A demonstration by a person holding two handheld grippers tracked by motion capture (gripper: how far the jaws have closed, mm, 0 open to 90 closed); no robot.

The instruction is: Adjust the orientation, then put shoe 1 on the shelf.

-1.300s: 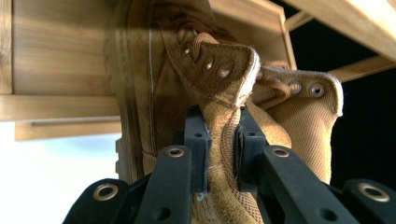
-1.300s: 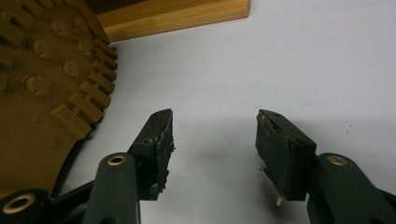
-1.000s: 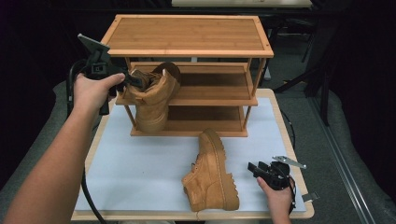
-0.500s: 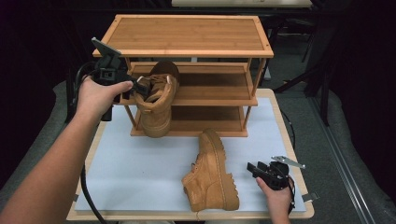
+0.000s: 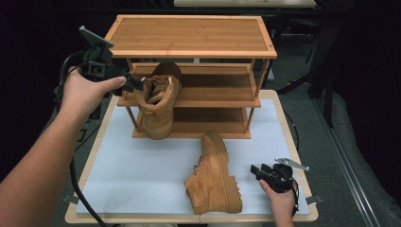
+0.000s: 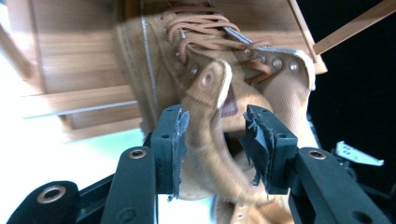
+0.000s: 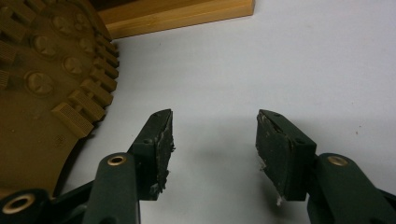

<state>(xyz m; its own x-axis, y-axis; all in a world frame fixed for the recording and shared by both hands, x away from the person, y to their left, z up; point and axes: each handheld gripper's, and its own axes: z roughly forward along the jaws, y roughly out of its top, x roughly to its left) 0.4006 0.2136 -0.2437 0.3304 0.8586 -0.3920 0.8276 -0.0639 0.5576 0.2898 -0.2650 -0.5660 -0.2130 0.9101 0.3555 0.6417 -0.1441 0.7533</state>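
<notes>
Two tan lace-up boots are showing on a white-topped table (image 5: 142,179) in front of a three-tier bamboo shoe rack (image 5: 191,35). In the high view, the left hand (image 5: 87,92) is holding the left gripper (image 5: 135,85) at the rack's left end, level with the middle shelf (image 5: 217,90). The held boot (image 5: 158,106) is hanging from that gripper by its collar, toe pointing down and sole facing the rack, in front of the middle and bottom shelves. Whether its toe is touching the table or the bottom shelf cannot be told from this angle.

In the left gripper view, the left gripper (image 6: 215,135) is showing its jaws part-spread, with the held boot's (image 6: 210,93) padded collar and tongue passing between them. The left pad is pressing on the leather; the right pad appears to be just beside it, though blur is making contact uncertain. Orange laces and metal eyelets are running up toward the rack's wood.

In the high view, the second boot (image 5: 215,179) is lying on its side near the table's front edge, sole facing right. The right hand (image 5: 279,198) is resting the right gripper (image 5: 257,171) on the table just beside that sole.

In the right gripper view, the right gripper (image 7: 215,149) is standing with jaws spread wide over bare white surface, pinching nothing. The second boot's (image 7: 42,88) lugged sole is lying to the left of the jaws, apart from them.
</notes>
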